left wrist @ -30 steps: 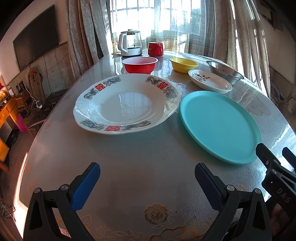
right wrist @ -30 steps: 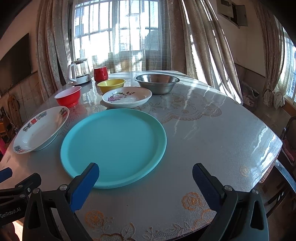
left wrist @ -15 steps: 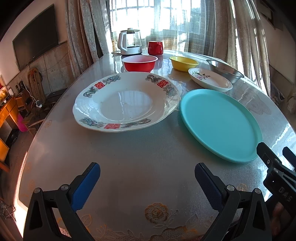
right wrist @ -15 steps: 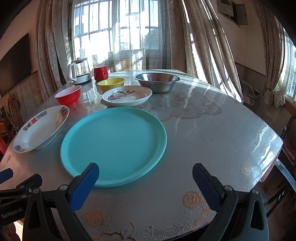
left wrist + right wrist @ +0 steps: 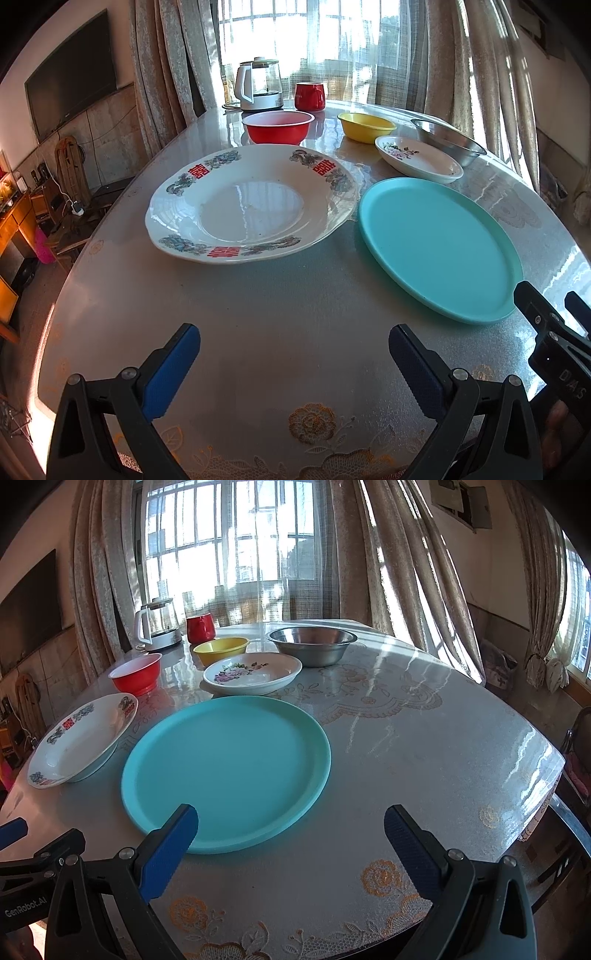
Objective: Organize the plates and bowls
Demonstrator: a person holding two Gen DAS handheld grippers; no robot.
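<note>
Plates (image 5: 439, 247) and bowls (image 5: 279, 127) sit apart on the lace-covered surface (image 5: 277, 332) beside a kettle (image 5: 258, 88). Both grippers, left (image 5: 294, 363) and right (image 5: 291, 843), hover spread wide, holding nothing.

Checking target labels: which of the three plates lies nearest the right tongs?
The plain turquoise plate. Its near rim lies beside the right tongs; the red-lettered plate and small floral plate lie farther off.

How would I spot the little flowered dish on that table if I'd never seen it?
Start at the big turquoise plate near the front of the table. Just beyond it, in front of the steel bowl and the yellow bowl, sits the small white dish. It alone has purple flowers painted inside.
</note>
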